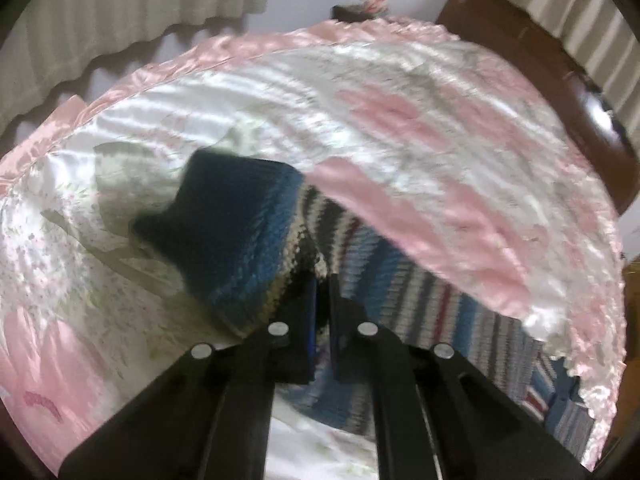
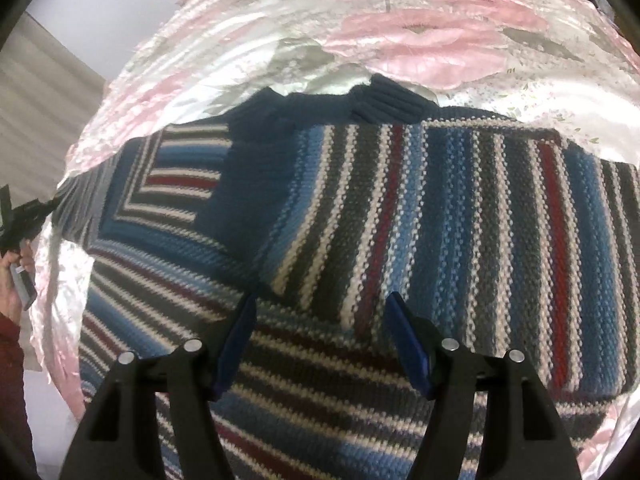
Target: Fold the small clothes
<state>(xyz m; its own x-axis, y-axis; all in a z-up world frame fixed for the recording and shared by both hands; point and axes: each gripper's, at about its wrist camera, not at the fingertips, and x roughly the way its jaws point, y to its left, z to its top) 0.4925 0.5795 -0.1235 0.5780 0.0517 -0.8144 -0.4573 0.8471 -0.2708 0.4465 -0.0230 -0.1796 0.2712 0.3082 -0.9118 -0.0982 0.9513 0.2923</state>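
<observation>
In the left wrist view, the left gripper (image 1: 322, 300) is seen at lower centre with its jaws pressed together on a lifted sleeve (image 1: 240, 232) of the striped sweater (image 1: 440, 304), whose navy cuff hangs blurred at centre left. The rest of the garment trails toward the lower right over a pink floral bedspread (image 1: 400, 120). A brown headboard (image 1: 540, 60) is seen at upper right, curtains (image 1: 100, 20) at upper left.

In the right wrist view, the sweater fills the frame; a sleeve is already laid across the body at centre right. The right gripper (image 2: 320, 344) is held spread above the knit, gripping nothing. The fold is judged partly done: one sleeve is in, one is being carried, and the body fold is left. A hand (image 2: 16, 276) is seen at the left edge. Nothing is seen blocking the fold.
</observation>
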